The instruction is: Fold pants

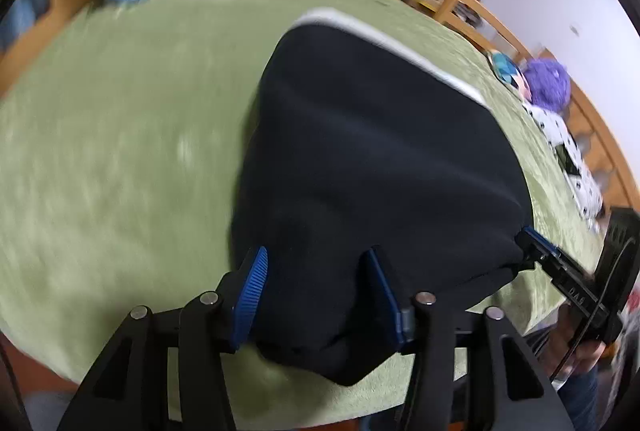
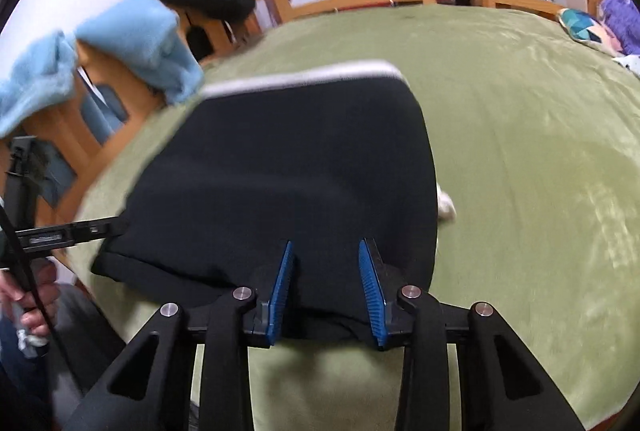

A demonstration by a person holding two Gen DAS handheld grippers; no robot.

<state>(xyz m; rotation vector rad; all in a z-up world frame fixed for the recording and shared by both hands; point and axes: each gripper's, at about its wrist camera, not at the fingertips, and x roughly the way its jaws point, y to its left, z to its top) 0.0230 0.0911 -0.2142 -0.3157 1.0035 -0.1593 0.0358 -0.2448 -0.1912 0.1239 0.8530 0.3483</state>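
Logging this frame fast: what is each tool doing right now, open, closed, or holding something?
Left tool: open, fingers spread either side of a bunch of the dark pants, not clamped.
Right tool: open too, straddling the pants' near edge.

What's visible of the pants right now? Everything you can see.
The pants are dark navy or black, in a soft matte fabric with a pale band along the far edge. They lie folded in a broad panel on the green bed cover. The near edge bunches between the blue pads of the left gripper and the right gripper, with both sets of jaws spread around the cloth. Motion blur hides finer detail.
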